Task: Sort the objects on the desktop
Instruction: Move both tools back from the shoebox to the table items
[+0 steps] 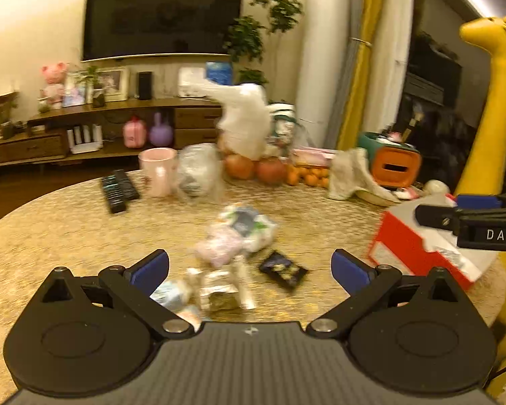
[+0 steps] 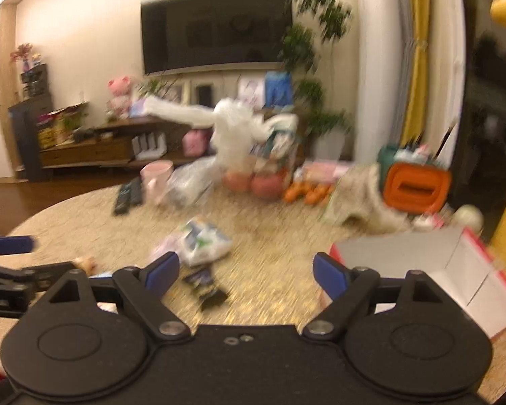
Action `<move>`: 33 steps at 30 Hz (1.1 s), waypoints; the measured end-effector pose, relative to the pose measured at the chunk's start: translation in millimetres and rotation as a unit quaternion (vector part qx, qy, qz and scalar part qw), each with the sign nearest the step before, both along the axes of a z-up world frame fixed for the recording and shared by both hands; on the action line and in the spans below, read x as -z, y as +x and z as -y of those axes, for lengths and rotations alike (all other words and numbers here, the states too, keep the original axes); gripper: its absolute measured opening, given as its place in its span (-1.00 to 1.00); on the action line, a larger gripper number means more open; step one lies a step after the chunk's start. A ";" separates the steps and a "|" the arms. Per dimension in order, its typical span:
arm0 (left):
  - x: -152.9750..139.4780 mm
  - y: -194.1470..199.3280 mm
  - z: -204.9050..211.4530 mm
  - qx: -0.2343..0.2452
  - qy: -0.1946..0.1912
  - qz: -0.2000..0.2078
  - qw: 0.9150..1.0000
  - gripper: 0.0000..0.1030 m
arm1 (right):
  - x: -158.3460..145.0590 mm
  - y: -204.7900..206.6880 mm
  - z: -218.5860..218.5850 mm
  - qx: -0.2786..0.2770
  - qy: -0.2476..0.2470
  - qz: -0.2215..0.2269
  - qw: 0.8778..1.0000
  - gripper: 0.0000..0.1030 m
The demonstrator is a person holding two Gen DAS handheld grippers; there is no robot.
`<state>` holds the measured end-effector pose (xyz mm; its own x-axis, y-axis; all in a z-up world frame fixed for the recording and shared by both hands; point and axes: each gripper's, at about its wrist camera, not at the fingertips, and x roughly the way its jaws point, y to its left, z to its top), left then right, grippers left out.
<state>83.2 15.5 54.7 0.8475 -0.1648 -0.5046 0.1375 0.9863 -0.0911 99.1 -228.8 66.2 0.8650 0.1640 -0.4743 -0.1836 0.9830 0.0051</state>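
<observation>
A blurred heap of small packets lies mid-table: a white-and-blue pack [image 1: 249,226], a pink one [image 1: 219,249], a dark wrapper [image 1: 283,270] and silvery wrappers [image 1: 219,290]. My left gripper [image 1: 249,266] hovers just over the near side of the heap, open, with nothing pinched. The red-and-white open box [image 1: 421,246] stands at the right. My right gripper [image 2: 246,273] is open and holds nothing; the dark wrapper [image 2: 205,287] and the white-and-blue pack [image 2: 202,239] lie ahead of its left finger, the box [image 2: 455,270] to its right. Each gripper shows in the other's view: the right [image 1: 455,207], the left [image 2: 33,258].
At the back of the round table [image 1: 67,236] are remotes [image 1: 118,190], a pink mug [image 1: 158,175], a clear plastic bag [image 1: 199,172], a white bag [image 1: 246,121], round fruit [image 1: 253,168], oranges [image 1: 307,177], a cloth [image 1: 350,175] and an orange-fronted container [image 1: 394,168]. A yellow giraffe figure [image 1: 496,101] stands at the right.
</observation>
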 end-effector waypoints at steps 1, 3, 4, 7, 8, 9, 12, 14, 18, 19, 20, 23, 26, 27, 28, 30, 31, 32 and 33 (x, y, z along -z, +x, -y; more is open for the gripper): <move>3.3 -1.1 -6.9 -0.005 -0.004 -0.001 1.000 1.00 | 2.5 -0.5 -6.8 0.007 -0.015 0.014 1.000 0.68; 9.1 -2.8 -21.5 -0.019 -0.010 -0.001 1.000 1.00 | 8.0 0.6 -19.4 0.008 -0.034 0.026 0.999 0.68; 12.4 -4.7 -28.8 -0.025 -0.010 0.001 1.000 1.00 | 10.5 0.9 -24.5 0.003 -0.034 0.028 0.999 0.68; 21.4 -9.9 -42.9 -0.043 0.000 0.015 0.999 1.00 | 18.0 5.6 -39.1 -0.019 -0.023 0.015 0.999 0.68; 24.1 -11.3 -46.8 -0.046 0.002 0.018 0.999 1.00 | 21.1 7.0 -44.8 -0.021 -0.022 0.010 0.999 0.68; 26.7 -12.2 -50.5 -0.046 0.002 0.016 0.999 1.00 | 24.2 9.0 -50.6 -0.025 -0.022 0.004 0.999 0.68; 36.7 -12.1 -63.5 -0.056 -0.001 0.007 0.998 1.00 | 35.0 13.8 -68.3 -0.039 -0.023 -0.015 0.999 0.68; 44.4 -10.7 -73.2 -0.063 -0.005 -0.003 0.998 1.00 | 40.5 17.2 -79.2 -0.043 -0.027 -0.023 0.998 0.68; 58.0 -12.1 -91.1 -0.084 0.002 -0.012 0.996 1.00 | 51.0 23.7 -97.3 -0.049 -0.037 -0.036 0.997 0.69; 60.9 -12.9 -94.6 -0.088 0.000 -0.014 0.996 1.00 | 54.6 25.3 -100.1 -0.047 -0.039 -0.039 0.997 0.69; 64.3 -12.5 -98.5 -0.088 -0.004 -0.019 0.996 1.00 | 58.5 26.7 -102.1 -0.049 -0.039 -0.043 0.997 0.69; 75.0 -9.9 -106.0 -0.091 -0.010 -0.034 0.995 1.00 | 69.6 33.1 -106.2 -0.050 -0.028 -0.062 0.996 0.69; 84.1 -7.2 -108.6 -0.088 -0.002 -0.034 0.996 1.00 | 80.0 40.3 -110.8 -0.046 -0.036 -0.073 0.996 0.69; 87.1 -5.8 -108.9 -0.086 0.001 -0.035 0.996 1.00 | 83.7 42.4 -113.2 -0.048 -0.038 -0.076 0.995 0.68; 90.3 -4.8 -109.2 -0.083 0.003 -0.036 0.996 1.00 | 86.9 44.8 -115.0 -0.051 -0.039 -0.076 0.995 0.68; 97.4 -0.5 -108.3 -0.074 0.005 -0.042 0.996 1.00 | 92.5 50.1 -118.3 -0.053 -0.040 -0.078 0.995 0.68; 101.4 2.3 -107.6 -0.070 0.006 -0.048 0.996 1.00 | 95.2 53.8 -119.3 -0.052 -0.037 -0.082 0.995 0.68; 105.6 5.2 -106.2 -0.066 0.007 -0.053 0.996 1.00 | 97.1 57.0 -120.1 -0.052 -0.034 -0.084 0.994 0.68; 109.9 8.3 -104.5 -0.063 0.009 -0.058 0.996 1.00 | 99.0 59.8 -120.5 -0.050 -0.033 -0.084 0.995 0.68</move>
